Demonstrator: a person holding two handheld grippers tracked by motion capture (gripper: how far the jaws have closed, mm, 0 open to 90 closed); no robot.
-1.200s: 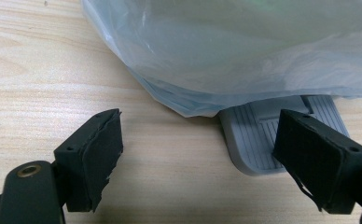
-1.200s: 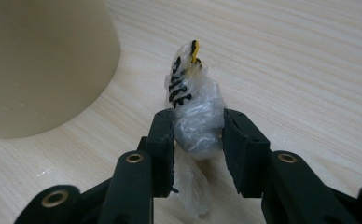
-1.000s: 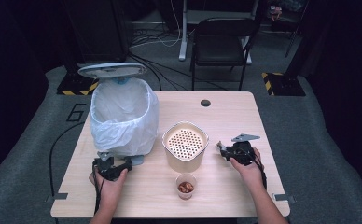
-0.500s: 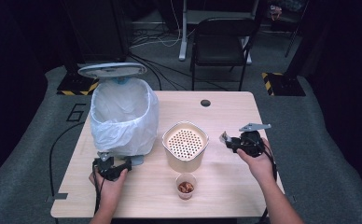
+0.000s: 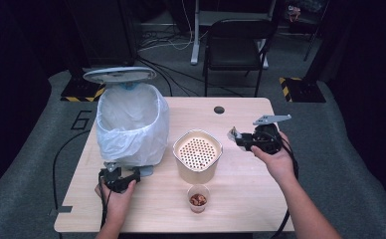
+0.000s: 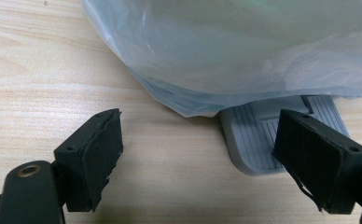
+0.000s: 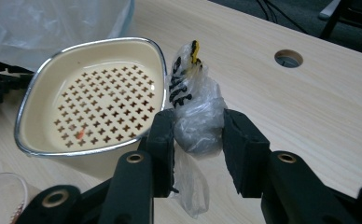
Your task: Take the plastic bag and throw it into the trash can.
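Hands enter from the near edge of a pale wooden counter point(image 5: 241, 209), each holding a black claw. Nearest the person, a small clear cup point(image 5: 197, 197) with reddish-brown scraps inside stands alone near the counter's front edge. To its left, the left claw point(image 5: 126, 175) rests low on the counter, its jaws spread with nothing between them; in the left gripper view they frame the grey ribbed pedal point(image 6: 263, 140) of a bin, the right pad in front of the pedal, and whether it touches cannot be told. Just behind the cup sits a cream strainer basket point(image 5: 197, 155) with a silver rim and a floor of cross-shaped holes; a speck of red lies on it in the right gripper view. To the right of the basket, the right claw point(image 5: 235, 135) is raised off the counter and pinches a crumpled plastic wrapper point(image 7: 195, 112), clear with black print and a yellow tip, bunched between the two pads just beside the basket's rim. Farther back on the left stands the bin point(image 5: 131, 124), lined with a pale blue bag, its round lid point(image 5: 120, 74) tipped open. A round cable hole point(image 5: 219, 109) marks the counter's far side. Beyond it, on the grey floor, a dark chair point(image 5: 238, 45) stands among trailing cables.
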